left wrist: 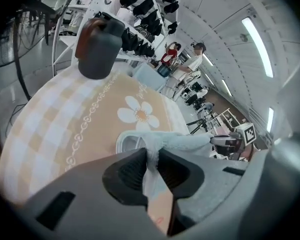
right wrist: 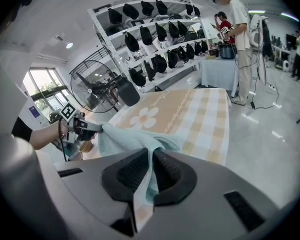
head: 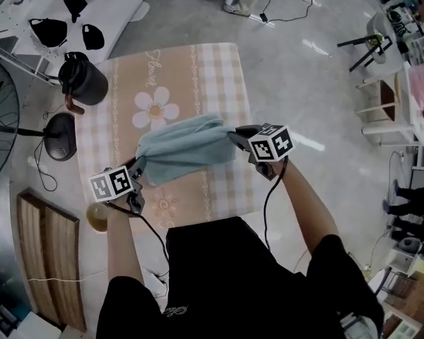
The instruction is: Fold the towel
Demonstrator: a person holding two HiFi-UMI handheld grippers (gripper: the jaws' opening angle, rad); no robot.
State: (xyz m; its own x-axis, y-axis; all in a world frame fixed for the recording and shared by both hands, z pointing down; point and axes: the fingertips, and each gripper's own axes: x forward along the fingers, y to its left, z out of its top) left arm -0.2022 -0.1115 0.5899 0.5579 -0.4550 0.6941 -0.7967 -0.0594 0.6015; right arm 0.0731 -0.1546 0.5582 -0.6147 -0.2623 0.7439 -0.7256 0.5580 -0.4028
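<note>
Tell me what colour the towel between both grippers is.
The towel is plain pale blue-green, with no pattern; it shows best in the head view.

We see a pale blue fabric towel (head: pixel 184 150) and a peach-and-white checked desk cloth (head: pixel 219 69) printed with a white daisy (head: pixel 154 108).

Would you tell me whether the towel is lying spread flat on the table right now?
No, the towel is gathered into a bunch between the left gripper and the right gripper, each clamped on an end.
</note>
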